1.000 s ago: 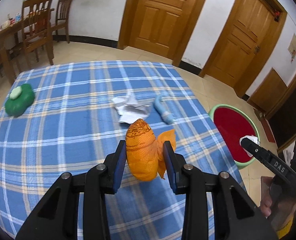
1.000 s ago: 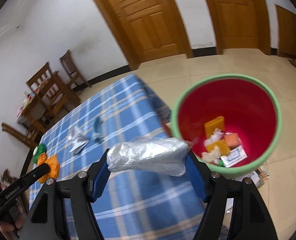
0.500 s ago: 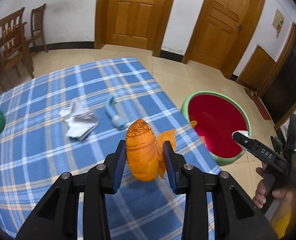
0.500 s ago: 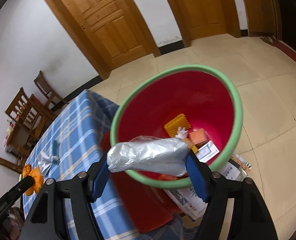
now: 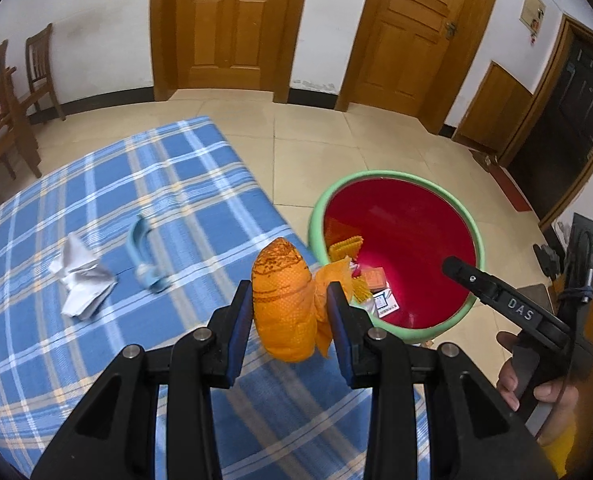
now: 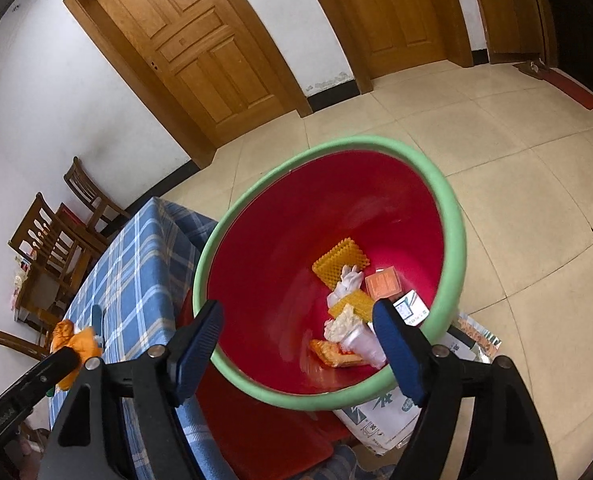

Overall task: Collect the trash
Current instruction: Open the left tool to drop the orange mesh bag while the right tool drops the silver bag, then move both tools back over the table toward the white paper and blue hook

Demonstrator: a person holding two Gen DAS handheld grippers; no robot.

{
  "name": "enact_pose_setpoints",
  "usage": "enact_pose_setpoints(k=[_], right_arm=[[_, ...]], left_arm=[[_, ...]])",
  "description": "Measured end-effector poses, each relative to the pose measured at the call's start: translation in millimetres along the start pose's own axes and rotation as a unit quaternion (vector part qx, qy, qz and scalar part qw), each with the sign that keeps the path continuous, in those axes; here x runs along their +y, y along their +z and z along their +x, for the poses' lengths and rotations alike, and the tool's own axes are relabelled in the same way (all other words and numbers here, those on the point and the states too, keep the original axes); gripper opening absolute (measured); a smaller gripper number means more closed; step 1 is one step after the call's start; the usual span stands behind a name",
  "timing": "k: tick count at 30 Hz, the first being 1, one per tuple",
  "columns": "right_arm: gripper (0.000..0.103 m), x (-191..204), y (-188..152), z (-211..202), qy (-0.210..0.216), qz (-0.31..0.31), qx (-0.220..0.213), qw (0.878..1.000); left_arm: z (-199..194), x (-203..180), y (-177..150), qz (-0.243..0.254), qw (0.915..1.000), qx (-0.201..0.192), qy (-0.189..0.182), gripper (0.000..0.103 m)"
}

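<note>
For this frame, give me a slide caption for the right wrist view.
Open right gripper hovers above the red bin holding collected trash.

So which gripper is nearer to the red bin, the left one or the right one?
Right. The right gripper hangs open directly over the red bin; the left gripper, holding the orange wrapper, is over the table edge beside it.

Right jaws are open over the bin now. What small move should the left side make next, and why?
Probably carry the left gripper a little further right, over the bin's green rim, before opening. Its jaws are clamped on the orange netted wad, which in the left wrist view hangs over the blue plaid tablecloth at the table edge, so releasing here would likely miss the red bin.
</note>
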State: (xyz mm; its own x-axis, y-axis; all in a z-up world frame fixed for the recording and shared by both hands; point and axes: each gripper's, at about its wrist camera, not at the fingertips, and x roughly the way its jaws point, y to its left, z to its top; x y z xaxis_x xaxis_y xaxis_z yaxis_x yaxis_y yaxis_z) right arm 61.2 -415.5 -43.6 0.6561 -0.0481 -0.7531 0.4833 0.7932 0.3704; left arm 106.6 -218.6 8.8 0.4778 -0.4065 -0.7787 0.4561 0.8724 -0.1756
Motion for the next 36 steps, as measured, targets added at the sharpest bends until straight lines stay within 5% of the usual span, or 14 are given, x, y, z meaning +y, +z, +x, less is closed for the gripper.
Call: enact_pose_setpoints(k=[15, 18, 22, 36], right_arm=[[0.079, -29.7, 2.0, -25.0, -0.003, 0.032, -0.022, 0.999], [0.079, -36.0, 0.8, -27.1, -0.005, 0.039, -0.023, 0.999], [0.079, -41.0, 0.9, -28.7, -0.007, 0.044, -0.023, 0.999], [0.079, -26.7, -1.8, -34.3, 0.000, 0.030, -0.027, 0.999]], left_arm=[[52.7, -58.2, 15.1, 0.063, 0.9973, 0.029, -0.024, 0.037], [55.5, -63.3, 19.1, 0.063, 0.9971, 0.029, -0.033, 0.048], [52.6, -64.0, 19.9, 0.057, 0.9973, 0.025, -0.039, 0.059], [27.5, -37.4, 17.3, 0.032, 0.9992, 0.010, -0.024, 0.059]])
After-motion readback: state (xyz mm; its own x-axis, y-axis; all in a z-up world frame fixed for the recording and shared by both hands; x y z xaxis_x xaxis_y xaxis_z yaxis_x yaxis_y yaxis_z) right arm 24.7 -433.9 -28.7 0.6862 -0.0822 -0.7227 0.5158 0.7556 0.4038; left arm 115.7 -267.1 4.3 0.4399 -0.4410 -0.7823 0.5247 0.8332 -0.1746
